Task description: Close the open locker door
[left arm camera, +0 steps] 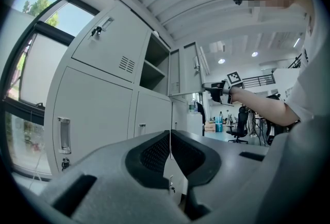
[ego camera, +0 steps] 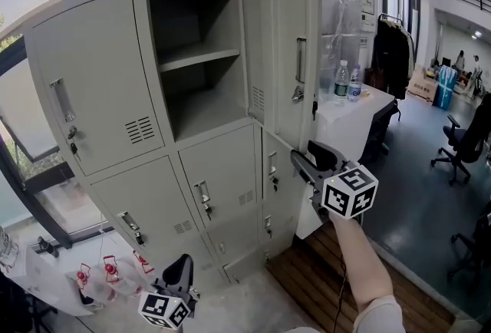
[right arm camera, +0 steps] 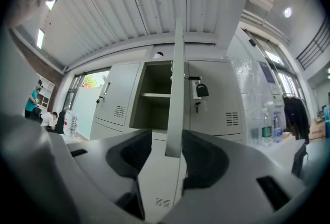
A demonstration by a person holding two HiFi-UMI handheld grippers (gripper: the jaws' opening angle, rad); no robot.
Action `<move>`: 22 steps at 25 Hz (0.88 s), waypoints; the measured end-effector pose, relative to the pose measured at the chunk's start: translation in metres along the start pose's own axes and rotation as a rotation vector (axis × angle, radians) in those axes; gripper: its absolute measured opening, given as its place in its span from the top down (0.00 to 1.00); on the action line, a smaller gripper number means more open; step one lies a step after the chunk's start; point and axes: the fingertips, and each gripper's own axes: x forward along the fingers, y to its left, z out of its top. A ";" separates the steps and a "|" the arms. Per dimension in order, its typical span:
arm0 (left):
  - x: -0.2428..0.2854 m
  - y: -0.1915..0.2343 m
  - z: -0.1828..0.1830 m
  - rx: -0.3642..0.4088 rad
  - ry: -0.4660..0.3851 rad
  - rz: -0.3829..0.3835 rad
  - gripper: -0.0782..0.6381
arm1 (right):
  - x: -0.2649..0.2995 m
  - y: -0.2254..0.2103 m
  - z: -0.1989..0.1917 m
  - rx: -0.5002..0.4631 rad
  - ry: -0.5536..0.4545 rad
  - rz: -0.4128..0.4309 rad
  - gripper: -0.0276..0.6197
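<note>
The thin edge of the open locker door [right arm camera: 177, 89] is being straddled by the right gripper [right arm camera: 167, 139], whose jaws are being held apart.

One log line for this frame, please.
task: close locker | locker door: open | right gripper: raised at door's free edge, jaws apart, edge lined up between them, not clamped | left gripper: low, shut, empty
</note>
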 end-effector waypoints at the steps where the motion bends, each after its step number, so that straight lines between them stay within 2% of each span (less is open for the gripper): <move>1: -0.001 0.000 0.000 -0.001 0.000 0.001 0.87 | 0.002 0.010 0.002 -0.002 -0.002 0.024 0.68; 5: -0.005 0.000 0.002 -0.003 -0.005 0.009 0.87 | 0.013 0.048 0.009 -0.020 -0.009 0.112 0.68; 9: -0.015 0.004 0.001 0.001 -0.002 0.025 0.87 | 0.030 0.083 0.014 0.010 -0.026 0.195 0.68; 22: -0.064 0.052 0.000 0.003 -0.001 0.168 0.87 | 0.106 0.160 0.018 0.039 -0.044 0.350 0.68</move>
